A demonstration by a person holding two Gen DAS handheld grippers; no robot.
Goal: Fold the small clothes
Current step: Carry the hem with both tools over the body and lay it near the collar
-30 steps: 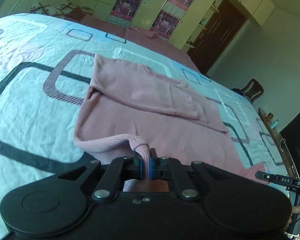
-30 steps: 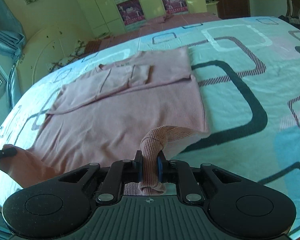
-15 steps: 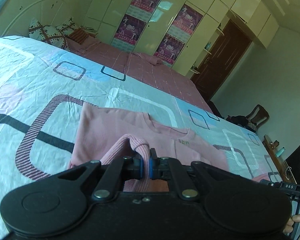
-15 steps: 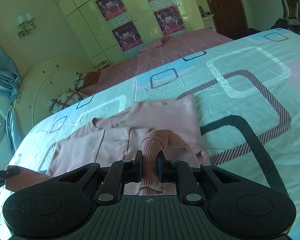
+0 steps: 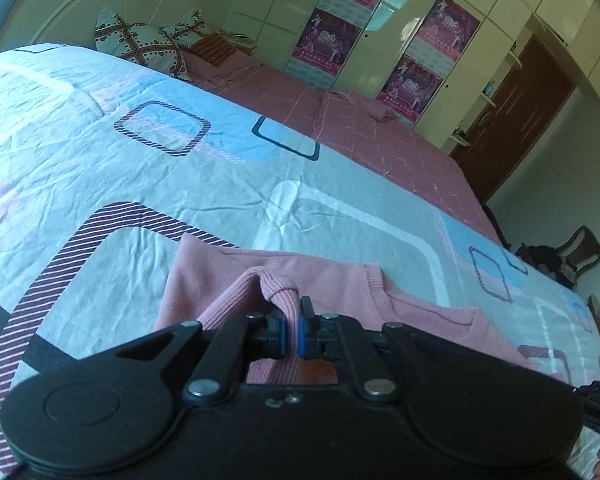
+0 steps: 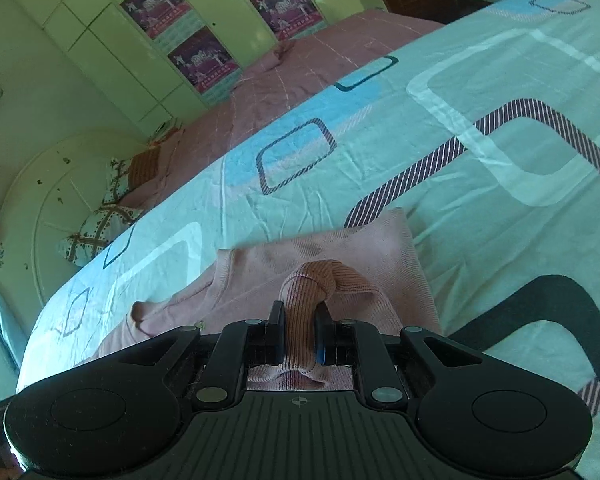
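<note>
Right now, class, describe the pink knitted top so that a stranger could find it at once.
Start from the wide bedspread printed with rounded rectangles. On it lies the pink knitted top, the only garment there. Its ribbed hem is pinched in both the left gripper and the right gripper.

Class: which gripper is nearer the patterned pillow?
Left. The pillow lies ahead and leftward of the left gripper; the right gripper sits farther along the bed.
</note>
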